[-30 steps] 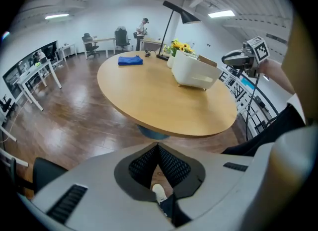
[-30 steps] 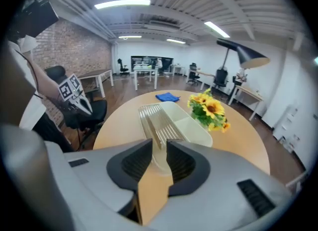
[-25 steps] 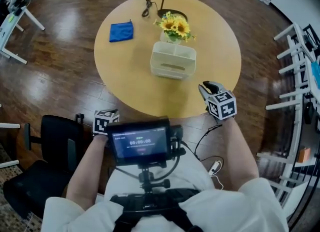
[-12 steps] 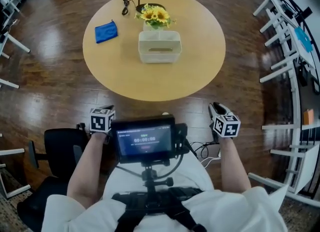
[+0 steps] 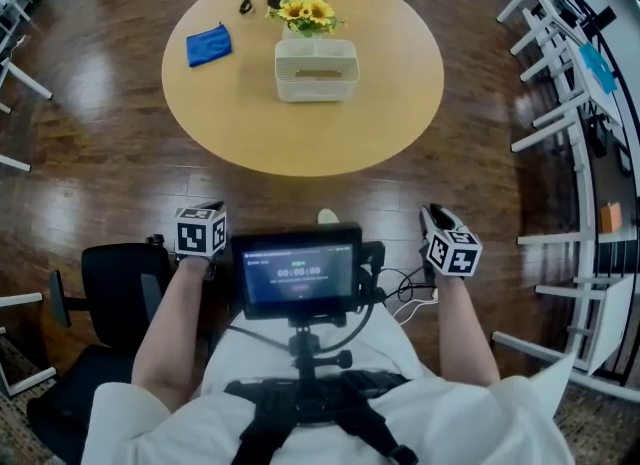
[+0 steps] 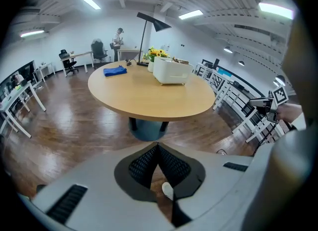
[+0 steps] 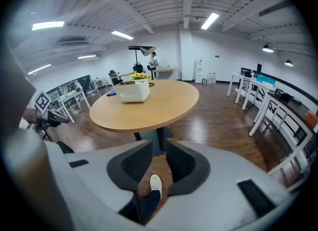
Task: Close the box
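Stepping back has taken you off the work: a second ago your right gripper [image 5: 438,223] hung over the tabletop [image 5: 300,138] edge near the box [image 5: 316,69]; now both grippers sit by your waist, well apart from it. The box rests on the far side, just beside the sunflowers [image 5: 305,11]; its lid state is unclear. The left gripper [image 6: 158,146] has its fingers pressed together, empty; the right's stand slightly apart, empty. Count: one box, one blue cloth [image 5: 208,45], one lamp [image 6: 155,23], two grippers.
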{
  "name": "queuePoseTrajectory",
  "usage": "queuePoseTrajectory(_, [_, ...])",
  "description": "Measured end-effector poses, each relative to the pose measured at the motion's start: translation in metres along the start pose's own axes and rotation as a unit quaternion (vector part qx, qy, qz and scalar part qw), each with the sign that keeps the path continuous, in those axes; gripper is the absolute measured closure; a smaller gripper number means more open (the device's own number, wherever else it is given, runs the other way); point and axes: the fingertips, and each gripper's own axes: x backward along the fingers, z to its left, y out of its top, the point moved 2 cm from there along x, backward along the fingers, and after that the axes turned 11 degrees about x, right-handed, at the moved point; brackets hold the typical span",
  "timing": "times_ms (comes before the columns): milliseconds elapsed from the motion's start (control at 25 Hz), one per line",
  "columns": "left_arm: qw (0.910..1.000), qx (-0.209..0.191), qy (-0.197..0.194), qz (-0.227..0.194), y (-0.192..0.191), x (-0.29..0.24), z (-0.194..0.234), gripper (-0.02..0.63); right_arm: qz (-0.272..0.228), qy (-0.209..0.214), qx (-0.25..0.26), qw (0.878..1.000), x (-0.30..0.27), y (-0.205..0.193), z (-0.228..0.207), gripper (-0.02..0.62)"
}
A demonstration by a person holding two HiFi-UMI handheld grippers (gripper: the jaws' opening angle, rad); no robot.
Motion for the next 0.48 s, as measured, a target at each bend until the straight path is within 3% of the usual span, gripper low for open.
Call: queuePoseTrajectory(480, [0.9994, 0.025, 0.022, 0.007, -0.020, 0.010, 0.012, 0.612, 0.013, 0.022, 0.023, 0.999, -0.010, 0.004, 0.009, 0.502])
